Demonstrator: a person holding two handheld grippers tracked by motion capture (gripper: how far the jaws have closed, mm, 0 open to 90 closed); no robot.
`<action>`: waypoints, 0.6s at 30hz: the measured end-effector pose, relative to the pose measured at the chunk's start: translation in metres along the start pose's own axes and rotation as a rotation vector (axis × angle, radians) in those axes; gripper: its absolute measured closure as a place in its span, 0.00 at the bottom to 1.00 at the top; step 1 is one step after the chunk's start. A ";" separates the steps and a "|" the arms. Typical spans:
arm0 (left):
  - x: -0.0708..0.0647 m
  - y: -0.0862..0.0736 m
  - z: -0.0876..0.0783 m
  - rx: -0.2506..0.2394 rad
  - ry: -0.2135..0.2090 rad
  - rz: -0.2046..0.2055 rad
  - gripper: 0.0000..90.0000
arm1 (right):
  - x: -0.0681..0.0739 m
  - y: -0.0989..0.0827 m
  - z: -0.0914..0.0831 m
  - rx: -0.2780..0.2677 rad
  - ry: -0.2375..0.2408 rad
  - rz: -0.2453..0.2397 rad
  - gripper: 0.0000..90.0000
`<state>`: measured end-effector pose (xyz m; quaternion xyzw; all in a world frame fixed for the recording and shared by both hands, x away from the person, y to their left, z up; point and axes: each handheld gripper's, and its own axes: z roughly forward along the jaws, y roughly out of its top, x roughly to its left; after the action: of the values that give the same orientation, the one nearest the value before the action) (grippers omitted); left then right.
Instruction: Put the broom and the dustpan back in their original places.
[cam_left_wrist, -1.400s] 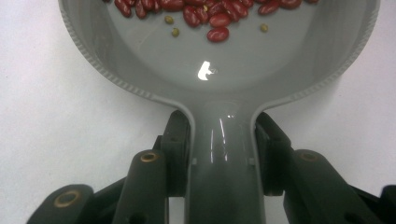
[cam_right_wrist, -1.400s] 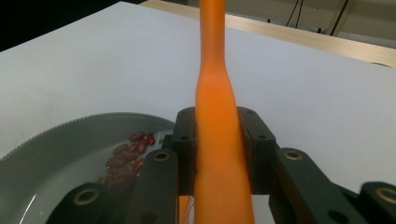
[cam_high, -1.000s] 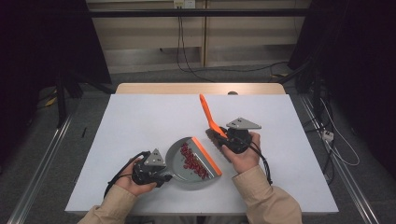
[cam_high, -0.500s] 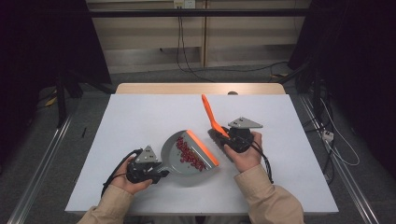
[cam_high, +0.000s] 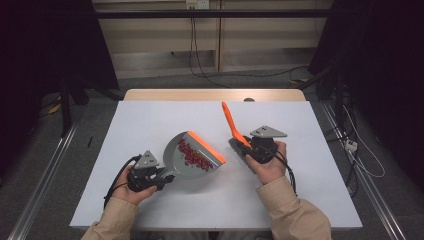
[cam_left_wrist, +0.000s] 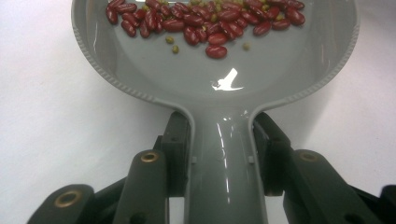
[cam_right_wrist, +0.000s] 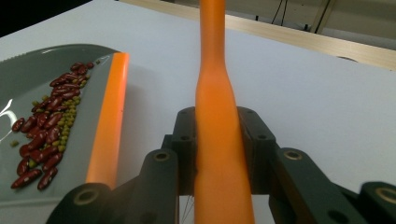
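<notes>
A: Beans could roll out over the orange lip if you tip that grey plastic dustpan (cam_high: 192, 157) forward. Your left claw (cam_left_wrist: 219, 140) is clamped on its narrow handle, so any roll of your wrist tilts the whole pan.

B: Where do the dark red kidney beans (cam_left_wrist: 205, 21) sit now?

A: Heaped with a few small green beans at the wide end of the pan, close to the orange edge strip (cam_right_wrist: 109, 116) and well away from the claw. That puts the load far from your grip, so the pan's front may sag or swing.

B: And the other hand?

A: Your right claw (cam_right_wrist: 219, 140) is closed tight on the orange plastic brush handle (cam_high: 231, 124), which sticks up and away from you over the white desk (cam_high: 150, 120). I can't see the brush end below the claw, so I can't tell whether it touches the desk. The dustpan lies just left of that claw. Swing the brush carelessly and you could knock the lip and scatter the beans.
</notes>
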<state>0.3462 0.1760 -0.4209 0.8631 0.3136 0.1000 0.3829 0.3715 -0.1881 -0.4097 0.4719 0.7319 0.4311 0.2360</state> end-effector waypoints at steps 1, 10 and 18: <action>0.000 0.000 -0.001 -0.001 0.010 -0.014 0.70 | -0.001 0.000 0.000 0.000 0.000 0.003 0.80; 0.012 -0.003 -0.005 -0.009 0.045 -0.064 0.70 | -0.011 -0.002 -0.006 -0.004 -0.016 0.017 0.80; 0.021 -0.003 -0.006 -0.031 0.094 -0.102 0.70 | -0.017 -0.005 -0.010 -0.009 -0.018 0.029 0.80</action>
<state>0.3582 0.1942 -0.4203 0.8343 0.3735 0.1256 0.3855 0.3694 -0.2085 -0.4101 0.4852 0.7210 0.4335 0.2384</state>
